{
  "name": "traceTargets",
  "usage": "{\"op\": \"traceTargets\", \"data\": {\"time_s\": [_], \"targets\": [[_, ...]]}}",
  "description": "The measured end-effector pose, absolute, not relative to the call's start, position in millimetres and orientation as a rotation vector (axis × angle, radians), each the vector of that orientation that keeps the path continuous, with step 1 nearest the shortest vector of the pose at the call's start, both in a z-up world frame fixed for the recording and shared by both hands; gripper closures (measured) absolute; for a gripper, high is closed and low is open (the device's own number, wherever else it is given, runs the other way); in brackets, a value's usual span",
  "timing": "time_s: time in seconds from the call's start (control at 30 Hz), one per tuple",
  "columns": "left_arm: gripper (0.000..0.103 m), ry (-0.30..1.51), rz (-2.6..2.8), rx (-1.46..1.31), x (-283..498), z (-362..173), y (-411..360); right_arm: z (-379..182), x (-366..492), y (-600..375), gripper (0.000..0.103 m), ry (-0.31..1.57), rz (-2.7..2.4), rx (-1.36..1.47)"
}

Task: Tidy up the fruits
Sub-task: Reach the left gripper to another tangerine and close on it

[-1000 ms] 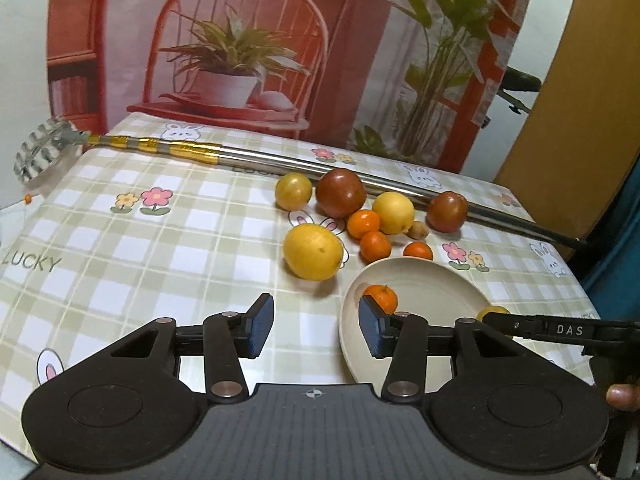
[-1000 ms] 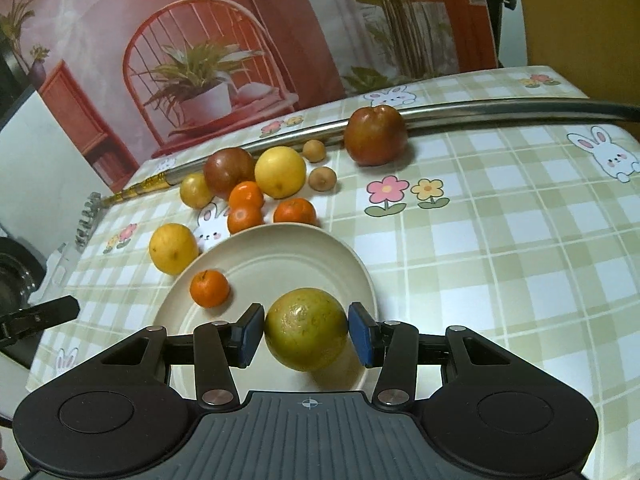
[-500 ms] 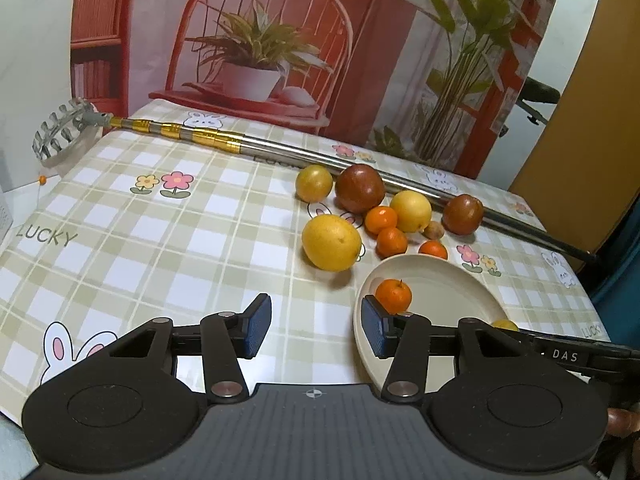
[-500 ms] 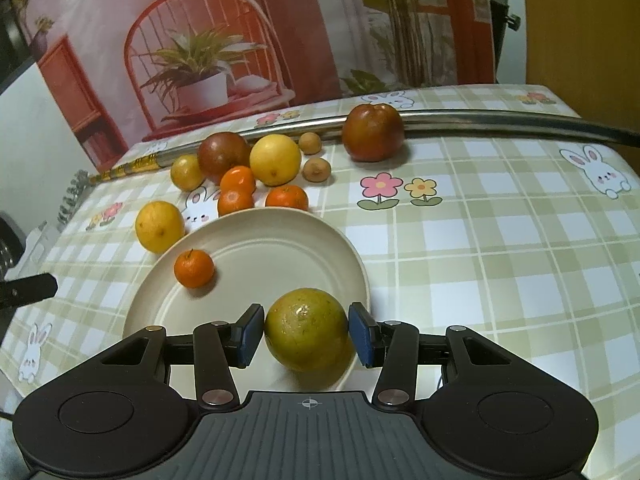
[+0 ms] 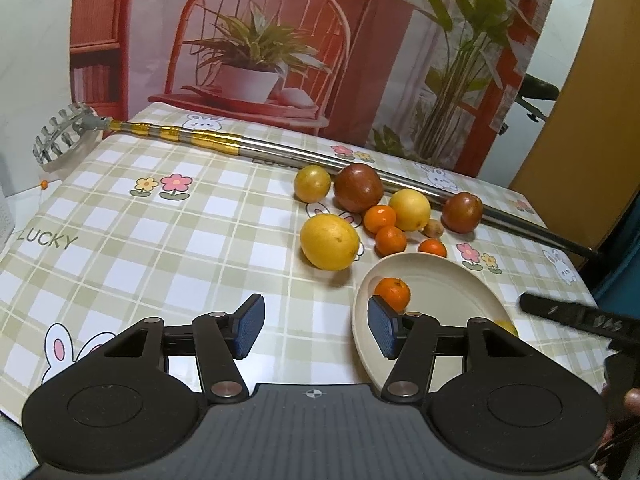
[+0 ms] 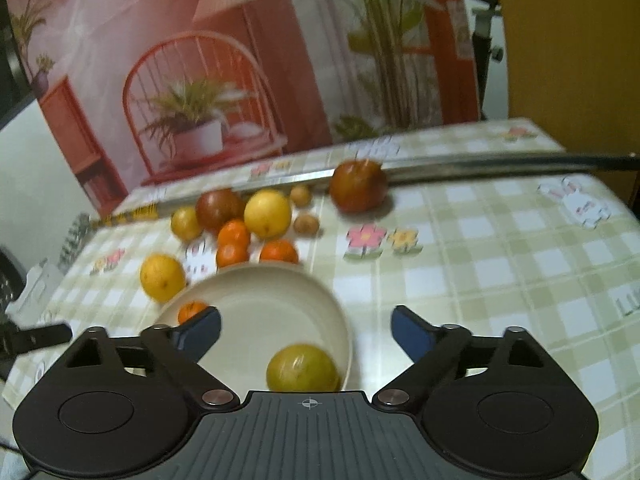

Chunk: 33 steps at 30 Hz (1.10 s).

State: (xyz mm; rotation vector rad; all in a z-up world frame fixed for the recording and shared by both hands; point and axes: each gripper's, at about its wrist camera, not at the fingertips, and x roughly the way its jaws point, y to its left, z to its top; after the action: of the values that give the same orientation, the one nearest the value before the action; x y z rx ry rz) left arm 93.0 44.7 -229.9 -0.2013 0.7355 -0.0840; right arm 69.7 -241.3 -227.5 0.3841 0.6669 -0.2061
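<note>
- The right gripper [image 6: 306, 326] hangs over the near rim of a round cream plate [image 6: 276, 288], its blue-padded jaws spread wide apart and holding nothing; the right wrist view is blurred.
- A yellow-green round citrus fruit [image 6: 302, 368] lies on the plate, below and between the right jaws, touching neither pad.
- A small orange tangerine [image 6: 191, 310] sits at the plate's far left edge, just beyond the left-hand pad of the right jaws.
- The left gripper [image 5: 316, 326] hovers over a table covered in a green-and-white checked cloth [image 5: 160, 248] printed with flowers and rabbits; its jaws stand apart and empty, the right-hand pad over the plate's [image 5: 440, 280] left rim.
- In the left wrist view the tangerine [image 5: 393, 293] rests just ahead of that right-hand pad.
- A large yellow grapefruit-like fruit [image 5: 329, 242] lies on the cloth ahead of the left jaws, just left of the plate.
- Farther ahead cluster three more small orange tangerines [image 5: 390, 239], a pale yellow round fruit [image 5: 409, 209], a small yellow-green fruit [image 5: 312, 183], a small brown kiwi-like fruit [image 5: 433, 228] and two dark red round fruits [image 5: 358, 187], one set apart to the right.
- A long steel pole with gold-banded end and a claw-like head [image 5: 280, 151] runs across the table behind the fruit.
- The black edge of the right gripper's body shows at the right of the left wrist view.
</note>
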Motion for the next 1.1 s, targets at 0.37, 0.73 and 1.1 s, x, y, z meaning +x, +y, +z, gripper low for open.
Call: {"op": "traceTargets", "data": {"time_s": [0.37,0.73,1.1], "targets": [[0.036,0.623,-0.096,-0.211,95.4,-213.3,50.0,-210.3,74.2,-260.9,0.000,0.669,-0.282,0.353],[0.035,0.623,-0.212,-0.141,137.3,-186.4,38.0,-196.8,82.7,-277.7,0.000,0.505,-0.252,0.344],[0.035,0.771,-0.360,-0.066,210.0,-201.6,11.8,-201.6,107.3,-293.3,0.000,0.508,-0.263,0.326]]}}
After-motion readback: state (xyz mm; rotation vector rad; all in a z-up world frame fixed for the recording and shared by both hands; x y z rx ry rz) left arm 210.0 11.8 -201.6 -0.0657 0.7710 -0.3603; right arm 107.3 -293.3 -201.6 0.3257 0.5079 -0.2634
